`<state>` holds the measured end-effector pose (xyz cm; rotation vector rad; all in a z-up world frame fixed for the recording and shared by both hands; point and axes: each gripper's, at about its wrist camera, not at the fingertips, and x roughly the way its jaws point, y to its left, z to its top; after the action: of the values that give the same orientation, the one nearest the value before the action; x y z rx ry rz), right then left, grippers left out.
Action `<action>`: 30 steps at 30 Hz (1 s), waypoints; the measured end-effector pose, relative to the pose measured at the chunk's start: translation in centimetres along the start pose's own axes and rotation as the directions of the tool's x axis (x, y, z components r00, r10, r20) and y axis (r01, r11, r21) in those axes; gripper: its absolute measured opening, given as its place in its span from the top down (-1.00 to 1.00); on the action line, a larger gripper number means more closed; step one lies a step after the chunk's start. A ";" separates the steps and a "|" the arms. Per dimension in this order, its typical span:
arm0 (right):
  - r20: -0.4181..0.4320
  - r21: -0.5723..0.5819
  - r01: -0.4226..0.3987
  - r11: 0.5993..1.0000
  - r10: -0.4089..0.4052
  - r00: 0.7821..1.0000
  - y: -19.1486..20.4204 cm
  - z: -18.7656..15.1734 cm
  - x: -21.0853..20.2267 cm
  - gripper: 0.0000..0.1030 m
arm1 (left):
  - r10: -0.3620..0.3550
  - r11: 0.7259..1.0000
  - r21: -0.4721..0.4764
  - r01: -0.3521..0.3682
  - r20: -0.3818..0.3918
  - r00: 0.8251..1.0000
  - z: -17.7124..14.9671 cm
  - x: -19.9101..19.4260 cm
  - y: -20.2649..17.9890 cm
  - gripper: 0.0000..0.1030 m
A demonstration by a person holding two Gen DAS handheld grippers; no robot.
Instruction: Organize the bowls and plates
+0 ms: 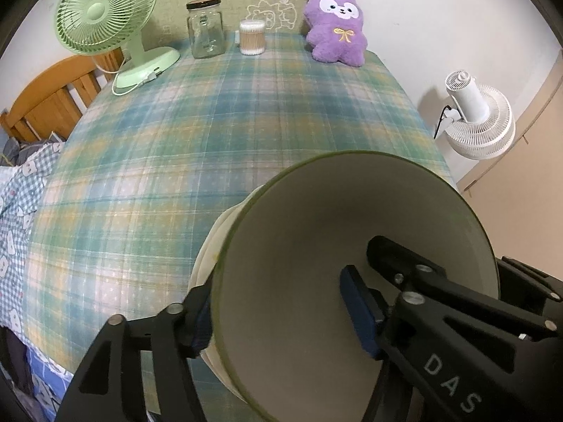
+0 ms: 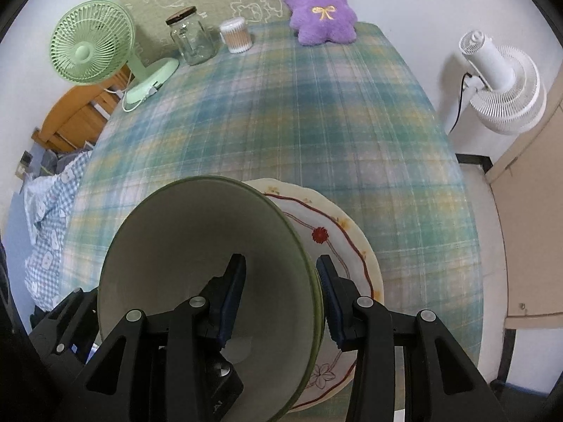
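A green bowl (image 1: 316, 263) with a pale inside is held over a cream plate (image 2: 348, 246) with red line and flower pattern, near the table's front edge. My left gripper (image 1: 278, 316) straddles the bowl's left rim, one pad outside, one inside, with a wide gap between them. My right gripper (image 2: 281, 302) straddles the bowl's (image 2: 197, 253) right rim, pads close to the wall on each side. In the left wrist view the plate (image 1: 211, 249) shows only as a pale edge behind the bowl. Firm contact is unclear for either gripper.
The table has a plaid cloth (image 1: 228, 123). At its far edge stand a green desk fan (image 1: 105, 17), a glass jar (image 1: 206, 28), a cotton swab box (image 1: 252, 37) and a purple plush toy (image 1: 336, 26). A white floor fan (image 1: 475, 119) stands right of the table.
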<state>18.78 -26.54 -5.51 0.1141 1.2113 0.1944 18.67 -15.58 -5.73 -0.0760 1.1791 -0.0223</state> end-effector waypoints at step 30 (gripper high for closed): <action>0.367 0.078 0.151 0.986 -0.169 0.915 15.4 -2.5 -11.9 -0.68 | 0.051 0.995 0.064 -0.082 0.387 0.921 0.2 -14.1 14.2 -0.90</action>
<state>11.10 -14.02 7.45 0.0881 0.8391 -0.0024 13.14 -0.63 6.33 0.0298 0.7838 0.0057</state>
